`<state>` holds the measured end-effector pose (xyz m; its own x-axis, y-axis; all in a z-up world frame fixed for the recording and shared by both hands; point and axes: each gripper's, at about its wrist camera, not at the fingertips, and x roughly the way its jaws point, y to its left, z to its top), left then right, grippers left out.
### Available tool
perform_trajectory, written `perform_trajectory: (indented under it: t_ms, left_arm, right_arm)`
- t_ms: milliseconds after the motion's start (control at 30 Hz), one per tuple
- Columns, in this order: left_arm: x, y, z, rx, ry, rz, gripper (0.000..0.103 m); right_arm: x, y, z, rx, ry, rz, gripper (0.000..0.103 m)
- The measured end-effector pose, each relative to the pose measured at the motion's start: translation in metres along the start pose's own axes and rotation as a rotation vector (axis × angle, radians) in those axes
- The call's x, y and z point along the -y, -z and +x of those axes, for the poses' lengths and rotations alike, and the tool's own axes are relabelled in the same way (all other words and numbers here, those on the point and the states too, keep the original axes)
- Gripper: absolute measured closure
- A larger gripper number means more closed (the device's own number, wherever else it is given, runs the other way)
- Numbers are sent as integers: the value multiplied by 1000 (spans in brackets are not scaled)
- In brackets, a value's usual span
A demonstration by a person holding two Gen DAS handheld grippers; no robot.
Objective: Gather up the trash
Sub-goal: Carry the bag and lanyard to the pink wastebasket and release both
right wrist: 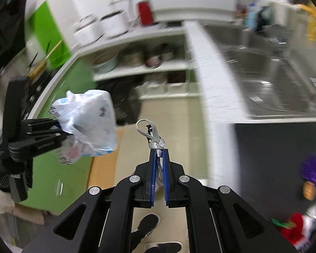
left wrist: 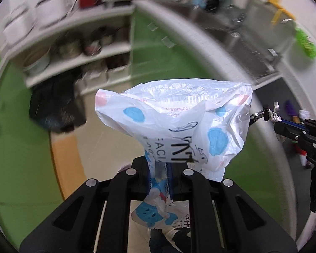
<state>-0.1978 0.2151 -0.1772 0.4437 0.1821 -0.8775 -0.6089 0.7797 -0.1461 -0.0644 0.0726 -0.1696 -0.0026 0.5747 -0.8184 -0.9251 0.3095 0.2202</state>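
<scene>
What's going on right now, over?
Left gripper shut on plastic wrapper. Right gripper shut on silver cord. Both carried clear of the counter, nothing in the way.

A kitchen in a home.
There is a shiny metal sink [right wrist: 269, 78], shelves with pots [right wrist: 137, 59], and white cookers [right wrist: 113, 24] on top.

We cannot read shelf contents [left wrist: 73, 48]: motion blur. Wrapper [left wrist: 174, 124] print only partly legible. We lose shoes [right wrist: 155, 246] at frame edge. Purple item [right wrist: 310, 169] unidentifiable.
</scene>
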Motion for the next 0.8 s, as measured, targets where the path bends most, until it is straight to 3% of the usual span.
perform_trajectory:
  t_ms: [233, 533, 733, 800]
  left_arm:
    - [-64, 58, 108, -111, -29, -94, 91]
    - [-106, 138, 271, -234, -22, -144, 90]
    - [-112, 172, 335, -263, -19, -155, 80]
    - [-112, 178, 349, -267, -21, -152, 70]
  right_arm:
    - [-25, 24, 132, -142, -50, -90, 97]
    - [-4, 79, 260, -236, -34, -74, 97]
    - [9, 113, 308, -279, -27, -54, 97]
    - [10, 118, 320, -282, -25, -43, 97]
